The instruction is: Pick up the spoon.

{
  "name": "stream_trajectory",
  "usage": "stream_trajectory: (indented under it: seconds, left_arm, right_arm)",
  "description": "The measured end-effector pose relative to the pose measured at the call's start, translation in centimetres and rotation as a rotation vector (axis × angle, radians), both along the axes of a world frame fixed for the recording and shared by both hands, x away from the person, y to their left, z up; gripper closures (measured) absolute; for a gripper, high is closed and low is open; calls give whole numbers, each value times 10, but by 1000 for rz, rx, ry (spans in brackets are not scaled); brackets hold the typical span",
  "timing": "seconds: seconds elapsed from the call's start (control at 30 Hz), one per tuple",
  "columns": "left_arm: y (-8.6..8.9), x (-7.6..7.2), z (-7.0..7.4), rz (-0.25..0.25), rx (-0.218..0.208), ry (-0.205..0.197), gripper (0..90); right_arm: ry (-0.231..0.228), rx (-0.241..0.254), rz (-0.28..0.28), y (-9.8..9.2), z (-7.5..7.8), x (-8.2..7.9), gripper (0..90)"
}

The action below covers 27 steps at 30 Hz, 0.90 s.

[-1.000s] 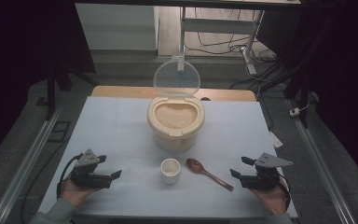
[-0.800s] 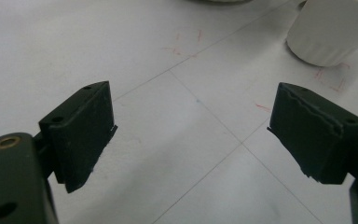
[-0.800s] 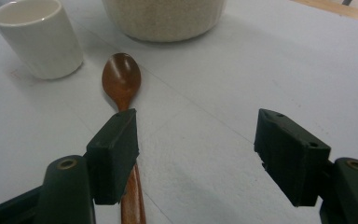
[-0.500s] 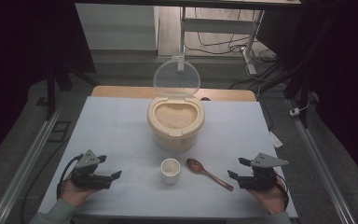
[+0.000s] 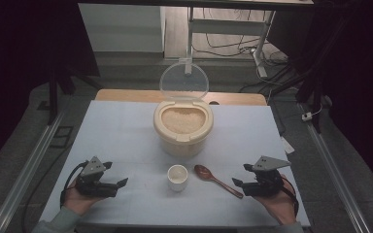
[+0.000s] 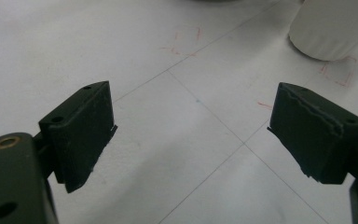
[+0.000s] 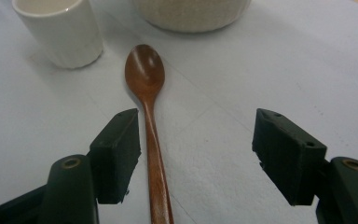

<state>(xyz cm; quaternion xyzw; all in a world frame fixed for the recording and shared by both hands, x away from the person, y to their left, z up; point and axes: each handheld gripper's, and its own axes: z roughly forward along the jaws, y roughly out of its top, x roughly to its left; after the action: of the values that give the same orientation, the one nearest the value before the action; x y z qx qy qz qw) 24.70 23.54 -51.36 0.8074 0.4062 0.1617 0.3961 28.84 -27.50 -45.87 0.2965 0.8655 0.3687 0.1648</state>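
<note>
A cream rice container [image 5: 182, 127] full of rice stands at mid-table with its clear lid [image 5: 184, 80] raised. In front of it are a small white cup [image 5: 178, 177] and a brown wooden spoon [image 5: 217, 180], whose handle points toward my right gripper [image 5: 241, 175]. In the right gripper view that gripper [image 7: 198, 144] is open, and the spoon [image 7: 147, 88] has its handle between the jaws, close to the left one and not clamped. My left gripper [image 5: 115, 175] rests open on the table left of the cup. It is empty in its own view [image 6: 193, 135], with the cup [image 6: 335, 28] at upper right.
A pale sheet covers the table [image 5: 121, 131], marked with faint grid lines and red corner marks [image 6: 186, 42]. A bare wooden strip [image 5: 126, 95] runs along the far edge. Metal rails flank both sides. The cup [image 7: 58, 30] and the container base [image 7: 191, 11] lie beyond the spoon.
My right gripper has slid a little to the left, closer to the spoon's handle. The left gripper, cup, spoon and container have stayed put.
</note>
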Motion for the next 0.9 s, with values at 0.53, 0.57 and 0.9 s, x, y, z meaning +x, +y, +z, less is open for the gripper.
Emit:
stream_trajectory:
  seconds: [0.53, 0.57, 0.9]
  left_arm:
    - [0, 2, -3, -6, 2, 17, 132]
    - [0, 2, -3, -7, 1, 17, 132]
    - [0, 2, -5, -6, 11, 21, 131]
  right_arm:
    - [167, -234, 51, 42, 0, 21, 335]
    - [181, -244, 62, 45, -5, 21, 343]
    - [252, -288, 87, 44, -26, 24, 402]
